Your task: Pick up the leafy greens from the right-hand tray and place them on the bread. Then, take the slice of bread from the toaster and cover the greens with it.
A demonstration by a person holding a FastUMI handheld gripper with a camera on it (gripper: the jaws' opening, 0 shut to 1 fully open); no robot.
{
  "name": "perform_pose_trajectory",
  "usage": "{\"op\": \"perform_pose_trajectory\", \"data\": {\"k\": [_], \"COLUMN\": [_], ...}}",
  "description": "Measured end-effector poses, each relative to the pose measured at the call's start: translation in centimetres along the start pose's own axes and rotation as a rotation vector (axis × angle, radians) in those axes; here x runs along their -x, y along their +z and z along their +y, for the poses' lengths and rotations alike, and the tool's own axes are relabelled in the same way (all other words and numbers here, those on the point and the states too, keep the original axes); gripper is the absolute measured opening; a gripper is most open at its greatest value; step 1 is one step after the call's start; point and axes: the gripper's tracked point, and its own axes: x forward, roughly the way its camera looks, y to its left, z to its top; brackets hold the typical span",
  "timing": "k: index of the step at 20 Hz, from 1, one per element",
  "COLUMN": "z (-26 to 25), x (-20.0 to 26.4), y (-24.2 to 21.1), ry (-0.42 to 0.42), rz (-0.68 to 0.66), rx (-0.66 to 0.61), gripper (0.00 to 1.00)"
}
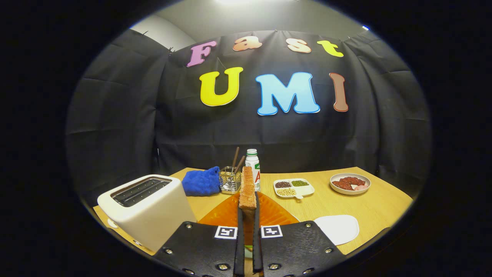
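Gripper view | gripper (248,215) jaws clamped on bread slice (248,188), edge-on between them | toaster (148,206) left

The slice of bread (248,188), upright at centre frame, hides part of the bottle (253,169) and the middle of the orange mat (226,213). We cannot tell what fills the divided dish (294,188). The white tray (340,229) is cut off lower right.

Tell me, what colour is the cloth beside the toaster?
Blue; the cloth shows well in the gripper view.
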Motion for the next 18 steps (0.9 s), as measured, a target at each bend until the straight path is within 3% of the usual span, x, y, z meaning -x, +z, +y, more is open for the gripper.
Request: {"op": "perform_pose_trajectory", "data": {"k": [10, 15, 18], "z": [2.6, 2.5, 0.8], "x": [-1.7, -2.6, -3.1], "y": [-3.7, -6.1, -6.7], "ry": [0.108, 0.113, 0.056], "rz": [0.047, 0.098, 0.118], "rx": [-0.058, -0.048, 0.014], "gripper": [0.08, 0.08, 0.12]}}
